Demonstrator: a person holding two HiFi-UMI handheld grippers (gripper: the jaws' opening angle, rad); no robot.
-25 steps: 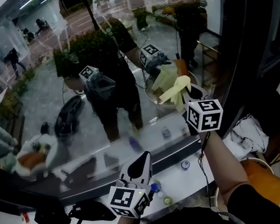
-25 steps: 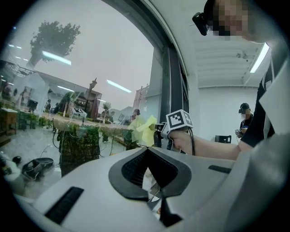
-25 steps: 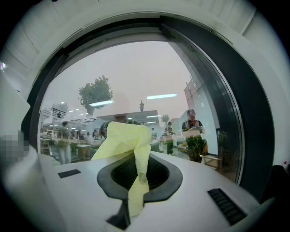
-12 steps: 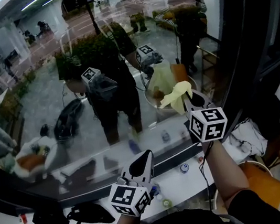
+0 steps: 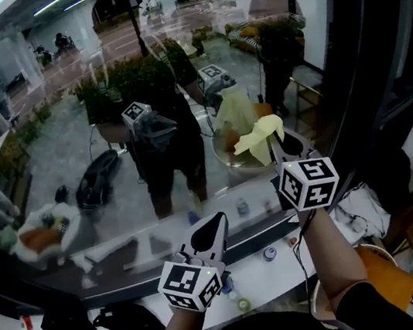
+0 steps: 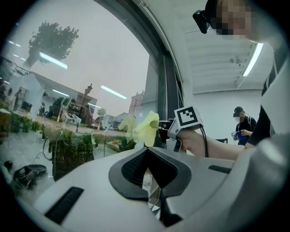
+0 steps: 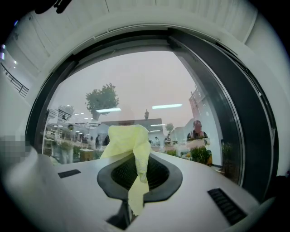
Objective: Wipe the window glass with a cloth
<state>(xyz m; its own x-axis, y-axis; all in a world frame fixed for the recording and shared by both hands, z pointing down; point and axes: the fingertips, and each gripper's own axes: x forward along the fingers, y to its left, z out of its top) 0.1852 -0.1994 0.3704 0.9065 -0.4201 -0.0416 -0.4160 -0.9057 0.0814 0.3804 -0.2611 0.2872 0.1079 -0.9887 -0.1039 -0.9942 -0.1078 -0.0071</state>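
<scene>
The window glass (image 5: 53, 139) fills the upper part of the head view and mirrors the room. My right gripper (image 5: 282, 145) is shut on a pale yellow cloth (image 5: 259, 134), held up at the glass near its right side. In the right gripper view the cloth (image 7: 130, 144) hangs out from between the jaws of the right gripper (image 7: 135, 177), with the glass (image 7: 136, 81) right ahead. My left gripper (image 5: 211, 232) points at the glass lower down, shut and holding nothing. In the left gripper view, past the left gripper (image 6: 149, 176), the cloth (image 6: 146, 128) touches the glass (image 6: 81, 59).
A dark window frame (image 5: 363, 48) runs down the right side. Below the glass a white sill (image 5: 267, 271) carries small caps and a bottle (image 5: 268, 253), and dark gear (image 5: 127, 320) lies at the left. A person (image 6: 242, 129) stands far back in the room.
The right gripper's cube has sunk a little while the cloth stays at about the same spot on the glass. The left gripper has barely moved.
</scene>
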